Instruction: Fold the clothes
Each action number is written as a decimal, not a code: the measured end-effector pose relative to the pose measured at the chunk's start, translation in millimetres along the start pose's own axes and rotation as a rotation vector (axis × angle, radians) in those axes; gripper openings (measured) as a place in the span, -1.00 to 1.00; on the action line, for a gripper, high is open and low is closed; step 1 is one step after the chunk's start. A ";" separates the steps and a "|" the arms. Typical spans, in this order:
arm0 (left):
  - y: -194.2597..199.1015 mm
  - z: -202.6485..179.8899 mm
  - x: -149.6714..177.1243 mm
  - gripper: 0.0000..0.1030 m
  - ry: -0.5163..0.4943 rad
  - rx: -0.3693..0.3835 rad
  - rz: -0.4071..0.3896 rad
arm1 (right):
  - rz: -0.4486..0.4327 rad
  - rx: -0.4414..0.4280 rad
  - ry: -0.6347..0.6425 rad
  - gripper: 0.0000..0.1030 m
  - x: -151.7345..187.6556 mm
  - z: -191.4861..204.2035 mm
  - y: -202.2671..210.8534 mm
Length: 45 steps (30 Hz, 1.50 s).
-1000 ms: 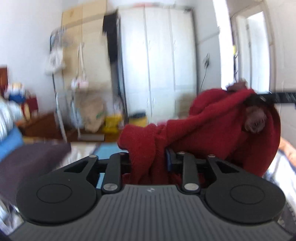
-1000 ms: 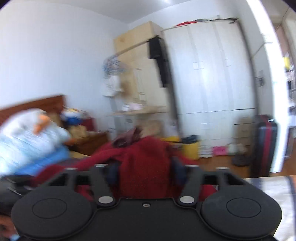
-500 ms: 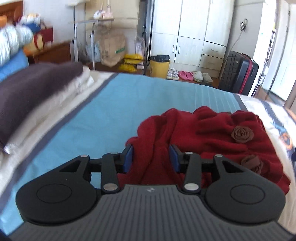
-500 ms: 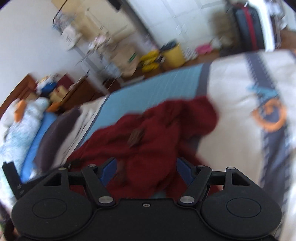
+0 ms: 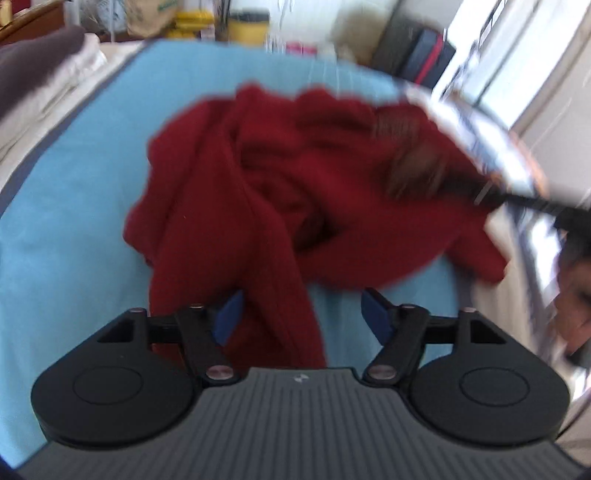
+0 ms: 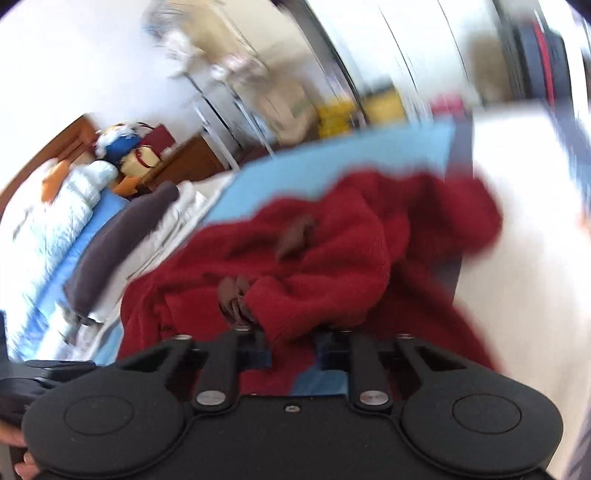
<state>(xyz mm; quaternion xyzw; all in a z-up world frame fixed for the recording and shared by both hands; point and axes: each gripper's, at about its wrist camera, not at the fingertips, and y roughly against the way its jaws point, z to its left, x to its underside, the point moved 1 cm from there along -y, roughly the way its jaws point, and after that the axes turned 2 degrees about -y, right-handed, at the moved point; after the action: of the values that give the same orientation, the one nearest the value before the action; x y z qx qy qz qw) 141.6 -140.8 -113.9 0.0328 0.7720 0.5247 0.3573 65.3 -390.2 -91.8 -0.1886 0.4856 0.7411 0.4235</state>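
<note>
A dark red knit sweater [image 5: 295,177] with brown fabric roses lies crumpled on the blue and white bed sheet [image 5: 66,206]. My left gripper [image 5: 301,314] is open, its blue pads wide apart, with a strip of the sweater running between them. In the right wrist view the sweater [image 6: 332,251] fills the middle. My right gripper [image 6: 293,350] has its jaws close together with red fabric bunched between them. The right gripper also shows at the right edge of the left wrist view [image 5: 532,203], at the sweater's right side.
Folded dark and white bedding [image 5: 40,74] lies on the bed's left side, with a pale quilt [image 6: 48,214] beyond. A yellow bin [image 5: 243,26] and a dark suitcase [image 5: 417,62] stand past the bed's foot. Both views are motion-blurred.
The sweater has come down from the air onto the bed. My left gripper's jaws have opened wide. Both cameras have tilted down toward the bed.
</note>
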 end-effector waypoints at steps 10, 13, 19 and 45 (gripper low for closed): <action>22.1 -24.1 4.7 -0.81 -0.352 -0.393 -0.216 | -0.141 0.204 -0.019 -0.89 -28.7 -27.3 47.5; 31.5 -13.7 4.7 -0.87 -0.287 -0.387 -0.246 | -0.164 0.265 -0.013 -0.98 -34.0 -27.8 54.9; 53.1 5.0 -2.9 -0.87 -0.154 -0.405 -0.338 | -0.152 0.105 -0.129 -0.83 -39.9 -44.3 79.8; 11.7 -7.6 -0.4 -0.81 -0.284 -0.494 -0.186 | 0.076 -0.014 -0.296 0.07 34.1 -48.5 -21.4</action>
<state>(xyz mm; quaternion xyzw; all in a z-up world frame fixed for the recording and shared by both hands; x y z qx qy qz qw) 133.7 -141.7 -102.5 -0.0530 0.5628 0.6519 0.5054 56.7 -414.1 -149.5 -0.0616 0.4195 0.7796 0.4609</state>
